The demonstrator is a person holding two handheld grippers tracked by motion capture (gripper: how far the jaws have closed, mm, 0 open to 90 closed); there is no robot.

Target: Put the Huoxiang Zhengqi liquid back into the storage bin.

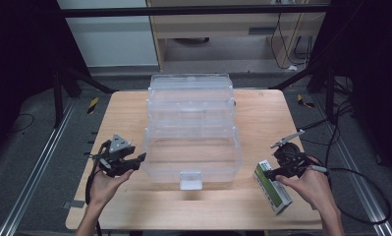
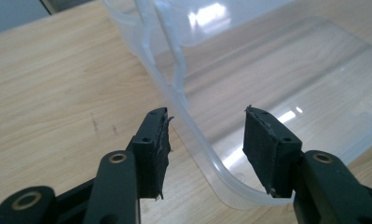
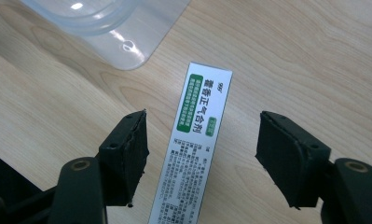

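Note:
A large clear plastic storage box (image 1: 191, 142) with stepped tiers stands in the middle of the wooden table (image 1: 125, 113). My left gripper (image 1: 138, 161) sits at the box's front left corner. In the left gripper view its jaws (image 2: 204, 140) stand open on either side of the box's rim (image 2: 193, 135), with the pads off it. A white and green carton (image 1: 272, 189) with printed text lies flat near the front right. My right gripper (image 1: 270, 173) hovers over the carton's (image 3: 197, 126) far end. Its jaws (image 3: 202, 144) are open and the carton lies between them untouched.
A clear latch tab (image 1: 190, 179) juts from the box's front wall and lies on the table (image 3: 123, 42). Cables (image 1: 360, 196) trail off the table's right edge to the floor. Metal rails run along both sides of the table.

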